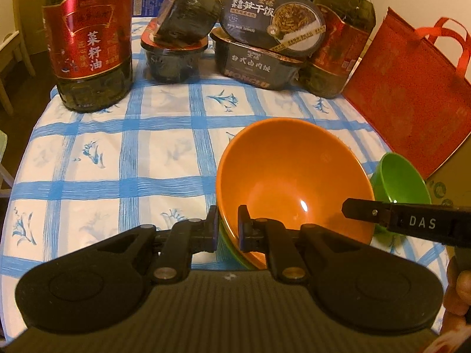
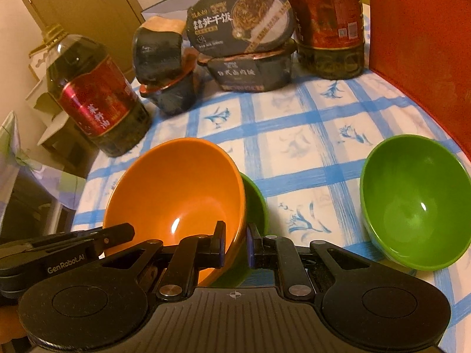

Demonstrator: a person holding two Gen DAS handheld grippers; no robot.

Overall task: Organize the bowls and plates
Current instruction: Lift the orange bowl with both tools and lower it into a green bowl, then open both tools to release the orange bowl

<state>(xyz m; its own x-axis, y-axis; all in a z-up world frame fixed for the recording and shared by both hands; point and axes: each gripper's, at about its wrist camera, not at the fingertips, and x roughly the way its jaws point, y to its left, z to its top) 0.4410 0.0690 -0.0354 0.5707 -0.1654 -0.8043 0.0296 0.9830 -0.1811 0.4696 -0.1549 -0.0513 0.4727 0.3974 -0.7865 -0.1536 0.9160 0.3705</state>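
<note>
The orange bowl [image 2: 176, 194] sits nested in a green bowl [image 2: 255, 203], the pair tilted above the checked tablecloth [image 1: 117, 153]. My left gripper [image 1: 229, 229] clamps their left rim, my right gripper [image 2: 235, 245] the opposite rim. The other green bowl [image 2: 415, 203] stands apart on the right gripper's side, so I judge the right hand leads.

Blue-checked tablecloth [image 1: 117, 188], wooden door [image 2: 88, 3]
</note>
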